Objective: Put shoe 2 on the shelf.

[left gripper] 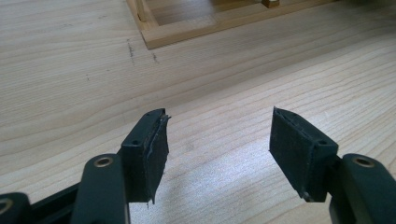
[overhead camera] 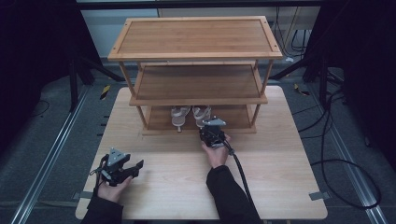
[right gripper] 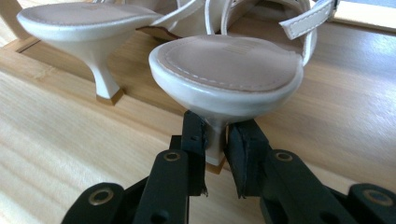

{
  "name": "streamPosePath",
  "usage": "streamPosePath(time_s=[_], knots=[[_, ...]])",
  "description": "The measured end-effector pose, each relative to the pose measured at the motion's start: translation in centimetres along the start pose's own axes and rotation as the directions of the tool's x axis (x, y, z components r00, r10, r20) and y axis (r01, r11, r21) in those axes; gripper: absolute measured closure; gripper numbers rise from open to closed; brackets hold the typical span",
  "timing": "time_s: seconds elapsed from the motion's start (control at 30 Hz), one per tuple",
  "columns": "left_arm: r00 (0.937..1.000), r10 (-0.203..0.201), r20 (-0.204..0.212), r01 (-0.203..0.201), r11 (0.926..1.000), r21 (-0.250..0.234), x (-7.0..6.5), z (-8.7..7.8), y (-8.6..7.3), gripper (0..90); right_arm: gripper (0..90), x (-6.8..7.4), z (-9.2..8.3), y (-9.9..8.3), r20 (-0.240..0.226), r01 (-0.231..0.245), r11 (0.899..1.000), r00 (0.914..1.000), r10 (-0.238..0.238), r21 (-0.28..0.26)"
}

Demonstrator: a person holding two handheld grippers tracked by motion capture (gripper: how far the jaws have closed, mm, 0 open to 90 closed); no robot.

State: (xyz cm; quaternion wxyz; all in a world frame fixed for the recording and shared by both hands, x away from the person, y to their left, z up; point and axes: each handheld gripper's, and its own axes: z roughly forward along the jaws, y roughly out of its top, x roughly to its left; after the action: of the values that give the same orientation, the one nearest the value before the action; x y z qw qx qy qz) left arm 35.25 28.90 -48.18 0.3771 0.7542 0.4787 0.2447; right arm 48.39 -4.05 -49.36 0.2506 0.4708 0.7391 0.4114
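My left gripper (overhead camera: 135, 167) idles well back on the table (overhead camera: 280, 186), jaws spread, nothing between them. My right gripper (right gripper: 215, 149) is the nearer one: the sandal heel (right gripper: 215, 140) stands upright right between its pads, pinched, on the rack's (overhead camera: 196, 56) bottom shelf, shoe running straight ahead.

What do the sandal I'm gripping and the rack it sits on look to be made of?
The sandal looks like cream leather or a leather-like synthetic: smooth, faintly glossy heel cup, stitched tan insole, a darker tip under the heel. Which of the two I cannot tell. The rack looks like bamboo or light wood with a satin varnish: fine straight grain, warm honey tone. The right gripper has its jaws at the slim heel.
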Motion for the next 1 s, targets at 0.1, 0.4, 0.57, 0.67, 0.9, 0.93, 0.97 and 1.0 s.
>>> streamPosePath(time_s=[0.1, 0.4, 0.57, 0.67, 0.9, 0.93, 0.97, 1.0], knots=[[1.0000, -0.001, -0.001, 0.001, 1.0000, 0.000, 0.0, 0.0, 0.0, 36.2, 76.6, 0.5, 0.9, 0.3, -0.011, -0.005, 1.000, 0.9999, 0.005, 0.004], [1.0000, -0.003, 0.000, 0.003, 1.0000, -0.001, 0.0, 0.0, 0.0, 36.1, 76.8, 1.9, 2.7, 0.7, -0.021, -0.026, 1.000, 0.9994, 0.026, -0.007], [1.0000, -0.003, -0.001, 0.003, 1.0000, 0.000, 0.0, -0.1, 0.0, 36.1, 76.6, 2.0, 3.0, 0.6, -0.016, -0.026, 1.000, 0.9995, 0.026, -0.011], [1.0000, -0.004, -0.001, 0.004, 1.0000, 0.000, 0.0, 0.0, 0.0, 36.0, 70.9, 1.9, 2.9, 0.7, -0.022, -0.026, 1.000, 0.9994, 0.026, -0.009], [0.9999, -0.009, -0.006, 0.009, 1.0000, 0.004, 0.2, 0.1, -0.1, 34.3, 35.8, 0.7, -1.4, 0.7, -0.055, 0.040, 0.999, 0.9976, -0.041, -0.033], [0.9999, -0.010, -0.008, 0.010, 0.9999, 0.005, 0.2, 0.1, -0.1, 33.8, 33.2, 0.4, -2.3, 0.6, -0.047, 0.058, 0.998, 0.9972, -0.059, -0.031], [0.9999, -0.012, -0.010, 0.012, 0.9999, 0.007, 0.3, 0.1, -0.1, 33.2, 30.3, 0.0, -3.2, 0.4, -0.045, 0.066, 0.997, 0.9967, -0.068, -0.037], [0.9999, -0.015, -0.009, 0.015, 0.9999, 0.009, 0.3, 0.1, -0.1, 33.0, 28.0, -0.5, -4.1, 0.3, -0.044, 0.065, 0.997, 0.9968, -0.067, -0.041]])
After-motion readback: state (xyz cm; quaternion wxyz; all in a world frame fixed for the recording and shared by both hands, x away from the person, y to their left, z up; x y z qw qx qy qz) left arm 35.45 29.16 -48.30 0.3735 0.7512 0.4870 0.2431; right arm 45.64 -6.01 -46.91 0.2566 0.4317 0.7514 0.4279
